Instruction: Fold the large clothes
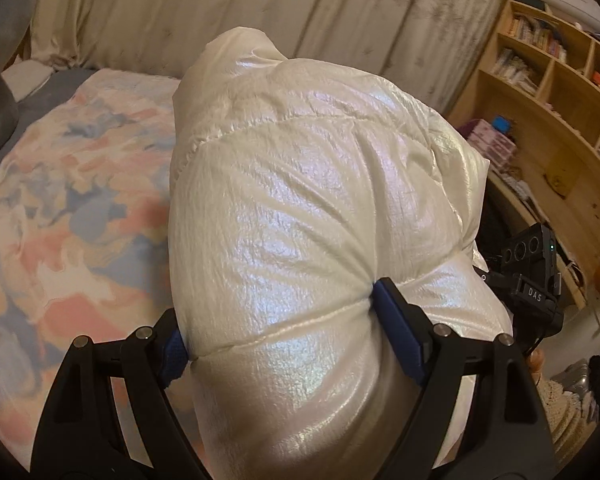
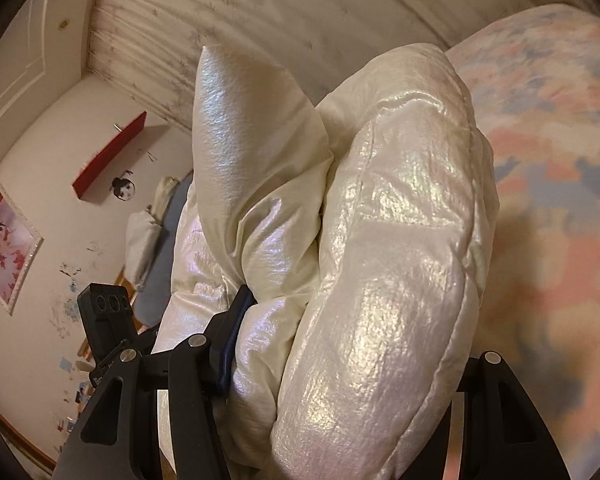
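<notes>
Both grippers clamp one pearly white puffer jacket [image 1: 300,200], held up in the air above the floral bed cover [image 1: 72,200]. Left gripper [image 1: 280,332] wide, pads pinching a thick quilted roll. Right gripper [image 2: 340,356] about half open, squeezing bunched padding. Judgement: keep both grips level, lower onto the bed evenly, don't let slippery fabric slide.

Floral bedspread [image 1: 72,200], pleated curtain [image 1: 300,12], wooden bookshelf [image 1: 556,120], framed picture [image 2: 8,248].
</notes>
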### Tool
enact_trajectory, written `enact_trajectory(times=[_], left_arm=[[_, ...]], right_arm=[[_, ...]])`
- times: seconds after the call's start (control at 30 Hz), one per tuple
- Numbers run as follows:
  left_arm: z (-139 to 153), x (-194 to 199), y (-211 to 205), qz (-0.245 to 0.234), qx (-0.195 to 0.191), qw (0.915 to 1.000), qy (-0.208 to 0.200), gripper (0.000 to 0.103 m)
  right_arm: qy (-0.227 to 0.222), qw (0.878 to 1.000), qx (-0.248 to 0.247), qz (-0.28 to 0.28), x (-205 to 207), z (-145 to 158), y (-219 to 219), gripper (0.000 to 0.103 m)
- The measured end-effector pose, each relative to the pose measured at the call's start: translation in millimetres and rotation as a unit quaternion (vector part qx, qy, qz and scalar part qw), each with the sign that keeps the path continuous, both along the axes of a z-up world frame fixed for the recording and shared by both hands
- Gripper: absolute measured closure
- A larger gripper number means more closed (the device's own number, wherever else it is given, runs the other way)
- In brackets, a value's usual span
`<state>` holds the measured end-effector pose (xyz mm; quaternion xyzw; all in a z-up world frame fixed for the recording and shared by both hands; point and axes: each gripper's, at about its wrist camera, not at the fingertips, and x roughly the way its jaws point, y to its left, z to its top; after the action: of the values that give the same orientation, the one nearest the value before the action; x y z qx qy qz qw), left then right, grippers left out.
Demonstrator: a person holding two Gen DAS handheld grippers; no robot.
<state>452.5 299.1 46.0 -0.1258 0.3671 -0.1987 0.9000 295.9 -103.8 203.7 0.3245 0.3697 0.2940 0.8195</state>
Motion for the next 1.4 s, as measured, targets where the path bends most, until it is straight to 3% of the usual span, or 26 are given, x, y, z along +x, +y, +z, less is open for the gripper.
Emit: enact_trajectory(times=[0.2,0.4,0.53,0.8,0.9,1.0,1.1,1.3,1.4], left_arm=[[-78.1,62.2,62.1,0.022,0.009,0.9997,0.011,0.022],[-184.7,84.5,93.0,0.059,0.009,0.9976,0.036,0.020],[-203.5,82.8,108.3,0.063,-0.013,0.9978,0.018,0.020],[-172.4,62.8,99.2,0.111,0.005,0.9938,0.009,0.021],[-172.0,52.7,95.4,0.108,0.006,0.9940,0.011,0.018],[-166.3,41.2,90.5,0.115,0.017,0.9931,0.012,0.017],[-157.5,37.1,87.7,0.135,0.043,0.9898,0.014,0.018],[-105.9,-13.8,55.3,0.154,0.071,0.9852,-0.024,0.017],[-76.0,-48.8,23.2,0.150,0.104,0.9830,-0.022,0.015]], right_arm=[[0.021,1.000,0.009,0.006,12.0,-39.4,24.7,0.048],[0.032,0.999,-0.024,-0.006,-15.1,-70.7,12.4,0.044],[0.009,0.999,-0.051,-0.006,-38.0,-56.1,4.3,0.039],[0.002,0.998,-0.061,-0.013,-47.8,-38.2,24.4,0.039],[0.003,0.998,-0.059,-0.013,-56.1,-33.0,7.5,0.038],[0.015,0.998,-0.063,-0.007,-54.5,-44.9,0.7,0.032],[0.027,0.996,-0.087,-0.006,-55.8,-35.8,2.4,0.022],[0.018,0.992,-0.124,-0.001,-137.6,27.9,-44.5,0.011],[0.005,0.990,-0.143,0.006,-193.3,80.1,-72.2,0.011]])
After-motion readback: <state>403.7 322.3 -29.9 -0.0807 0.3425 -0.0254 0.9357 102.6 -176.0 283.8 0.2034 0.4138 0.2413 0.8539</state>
